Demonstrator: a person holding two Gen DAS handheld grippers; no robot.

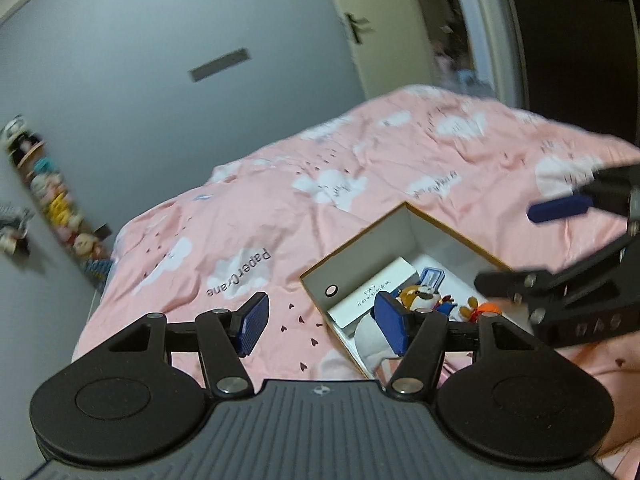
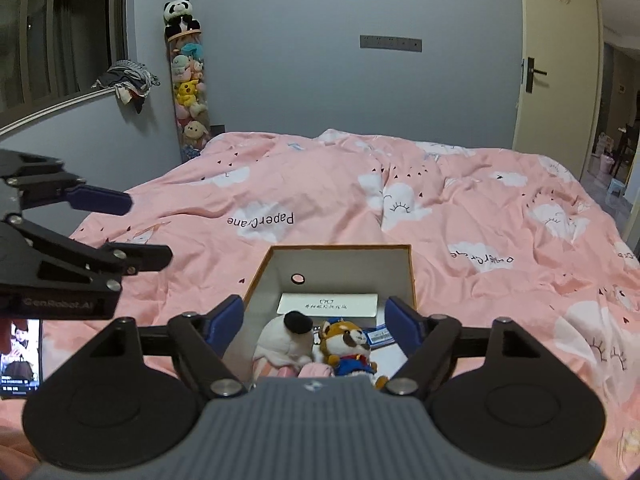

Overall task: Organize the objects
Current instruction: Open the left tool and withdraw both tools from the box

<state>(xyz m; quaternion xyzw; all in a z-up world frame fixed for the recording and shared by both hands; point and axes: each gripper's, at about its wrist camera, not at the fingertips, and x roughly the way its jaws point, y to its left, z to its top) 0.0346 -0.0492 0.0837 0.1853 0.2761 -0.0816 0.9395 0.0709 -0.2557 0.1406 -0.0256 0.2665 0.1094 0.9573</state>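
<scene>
An open white cardboard box (image 2: 340, 266) sits on the pink bed. It holds a white plush (image 2: 282, 340), a brown fox plush in blue clothes (image 2: 346, 344), a white card box (image 2: 328, 304) and a blue packet (image 2: 380, 335). My right gripper (image 2: 316, 326) is open and empty, just above the box. My left gripper (image 1: 320, 322) is open and empty, to the left of the box (image 1: 360, 256). The left gripper also shows at the left of the right wrist view (image 2: 136, 228); the right gripper shows at the right of the left wrist view (image 1: 508, 248).
The pink cloud-print duvet (image 2: 360, 200) covers the bed. A phone with a lit screen (image 2: 20, 356) lies at the left near edge. A tube of plush toys (image 2: 188, 84) stands against the grey wall. A door (image 2: 556, 60) is at the right.
</scene>
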